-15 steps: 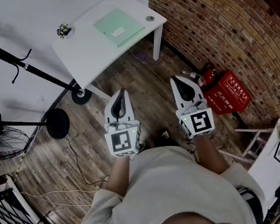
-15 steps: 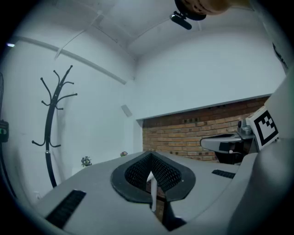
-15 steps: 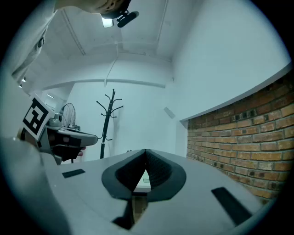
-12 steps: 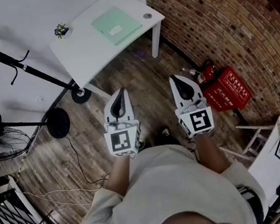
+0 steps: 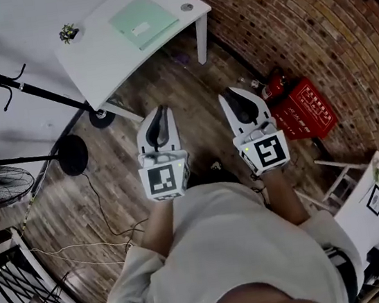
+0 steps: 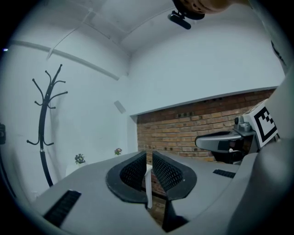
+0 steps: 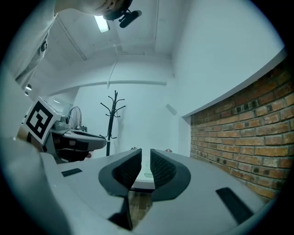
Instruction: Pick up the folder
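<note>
Folder flat, long axis unclear; L hand-held gripper, R hand-held gripper both closed.

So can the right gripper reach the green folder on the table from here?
Probably not yet: the right gripper hangs over the floor, well short of the table where the folder lies. Nothing stands between them.

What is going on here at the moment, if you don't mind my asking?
A person stands on the wood floor holding the left gripper and the right gripper level in front, jaws nearly together with nothing between them. The green folder lies flat on the white table ahead, well clear of both grippers. It has not been picked up yet.
</note>
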{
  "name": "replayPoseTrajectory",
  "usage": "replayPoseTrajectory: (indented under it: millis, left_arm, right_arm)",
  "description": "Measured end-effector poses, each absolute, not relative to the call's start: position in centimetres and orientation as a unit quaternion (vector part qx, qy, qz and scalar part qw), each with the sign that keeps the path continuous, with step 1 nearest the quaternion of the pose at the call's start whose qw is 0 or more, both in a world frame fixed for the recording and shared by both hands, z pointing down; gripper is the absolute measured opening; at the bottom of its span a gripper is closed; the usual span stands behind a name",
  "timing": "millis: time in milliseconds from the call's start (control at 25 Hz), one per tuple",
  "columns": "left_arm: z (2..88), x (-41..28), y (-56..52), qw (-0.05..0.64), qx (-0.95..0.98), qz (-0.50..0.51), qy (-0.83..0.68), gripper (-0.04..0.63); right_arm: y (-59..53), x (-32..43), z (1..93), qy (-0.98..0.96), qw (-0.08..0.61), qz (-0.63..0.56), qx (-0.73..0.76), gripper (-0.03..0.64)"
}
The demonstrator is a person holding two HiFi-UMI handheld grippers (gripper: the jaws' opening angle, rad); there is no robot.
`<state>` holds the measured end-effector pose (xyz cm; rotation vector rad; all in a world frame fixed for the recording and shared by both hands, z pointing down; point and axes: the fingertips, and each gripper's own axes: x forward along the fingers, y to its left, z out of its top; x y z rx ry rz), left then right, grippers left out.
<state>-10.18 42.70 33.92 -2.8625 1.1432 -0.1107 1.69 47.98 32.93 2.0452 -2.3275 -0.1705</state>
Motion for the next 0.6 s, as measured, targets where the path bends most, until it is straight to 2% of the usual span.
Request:
replayPoseTrajectory:
  millis: [320, 600]
  left_arm:
    - [35.1, -7.7, 43.4, 0.03, -0.934, -0.065, 0.351, 0.08]
    - [36.2, -4.4, 42.3, 0.022, -0.942, -0.069, 0.329, 0.08]
  right_arm:
    - [48.3, 3.4, 34.0, -0.754, 0.015, -0.044, 0.656, 0.072]
    - [48.3, 6.1, 34.9, -0.741, 0.039, -0.048, 0.669, 0.084]
